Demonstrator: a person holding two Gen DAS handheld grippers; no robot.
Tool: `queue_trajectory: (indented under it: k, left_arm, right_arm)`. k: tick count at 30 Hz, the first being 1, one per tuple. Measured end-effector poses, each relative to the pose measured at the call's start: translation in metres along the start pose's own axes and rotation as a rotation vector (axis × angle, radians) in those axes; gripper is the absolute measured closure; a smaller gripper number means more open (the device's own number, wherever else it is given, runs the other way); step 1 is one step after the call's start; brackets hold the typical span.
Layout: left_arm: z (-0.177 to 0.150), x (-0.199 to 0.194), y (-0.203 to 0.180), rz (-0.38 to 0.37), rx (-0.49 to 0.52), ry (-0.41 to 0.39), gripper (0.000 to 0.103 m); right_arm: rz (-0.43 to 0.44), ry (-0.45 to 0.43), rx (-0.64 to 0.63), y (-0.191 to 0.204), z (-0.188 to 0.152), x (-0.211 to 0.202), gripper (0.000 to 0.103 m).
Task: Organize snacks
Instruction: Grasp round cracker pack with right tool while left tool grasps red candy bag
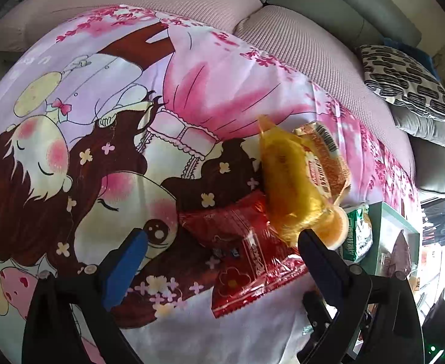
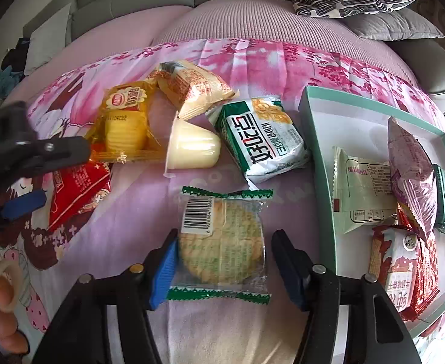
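Both open, the right hand-held gripper [image 2: 222,262] straddled the cracker packet [image 2: 222,242] to grasp it for the box [image 2: 319,139], while the left hand-held gripper [image 1: 222,242] hovered over the red packet [image 1: 243,242].

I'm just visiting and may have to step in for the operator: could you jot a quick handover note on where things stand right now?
Left gripper: open, over the red packet, nothing held.
Right gripper: open, jaws either side of the round cracker pack, not yet closed.
Done: several snacks lie in the teal box.
Left on the blanket: cracker pack, red packet, yellow packet, jelly cup, green-and-white packet, cream packet.
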State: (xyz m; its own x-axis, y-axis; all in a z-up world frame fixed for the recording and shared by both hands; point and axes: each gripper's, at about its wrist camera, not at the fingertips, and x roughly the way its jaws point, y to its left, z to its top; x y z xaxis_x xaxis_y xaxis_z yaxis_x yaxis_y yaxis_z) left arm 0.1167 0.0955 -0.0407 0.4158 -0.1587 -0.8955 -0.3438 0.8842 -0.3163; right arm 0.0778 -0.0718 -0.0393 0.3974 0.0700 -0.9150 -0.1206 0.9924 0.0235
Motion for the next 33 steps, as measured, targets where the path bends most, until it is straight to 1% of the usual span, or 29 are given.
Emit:
queue_trajectory:
  k: [2,4,5,7,13,15,22,27,33]
  left_arm:
    - [0.001,0.003,0.002,-0.019,-0.009,0.003,0.010]
    - [0.001,0.005,0.001,-0.038,-0.008,0.003,0.019]
    - [0.001,0.005,0.001,-0.043,-0.006,0.002,0.022]
    - [0.001,0.005,0.000,-0.047,-0.002,0.000,0.030]
    - [-0.001,0.001,-0.001,-0.055,0.008,-0.014,0.041]
    - [-0.002,-0.001,-0.001,-0.056,0.011,-0.019,0.043]
    - [-0.010,-0.006,-0.004,-0.025,0.039,-0.016,0.049]
    - [-0.017,-0.009,-0.010,0.004,0.074,-0.009,0.050]
    - [-0.023,-0.018,-0.019,0.001,0.109,-0.031,0.056]
  right_arm:
    - [0.006,0.000,0.003,-0.001,-0.001,0.000,0.042]
    - [0.010,0.002,0.004,-0.005,0.002,0.002,0.042]
    - [0.011,0.003,0.002,-0.005,0.001,0.002,0.042]
    - [0.009,0.003,0.000,-0.004,0.000,0.002,0.042]
    - [0.023,0.004,0.007,-0.005,-0.002,0.001,0.042]
    - [0.029,0.005,0.009,-0.006,-0.002,0.000,0.042]
    - [0.045,0.002,0.021,-0.009,-0.004,-0.002,0.050]
    - [0.063,0.001,0.027,-0.011,-0.004,-0.004,0.050]
    - [0.098,-0.012,0.036,-0.013,-0.005,-0.012,0.050]
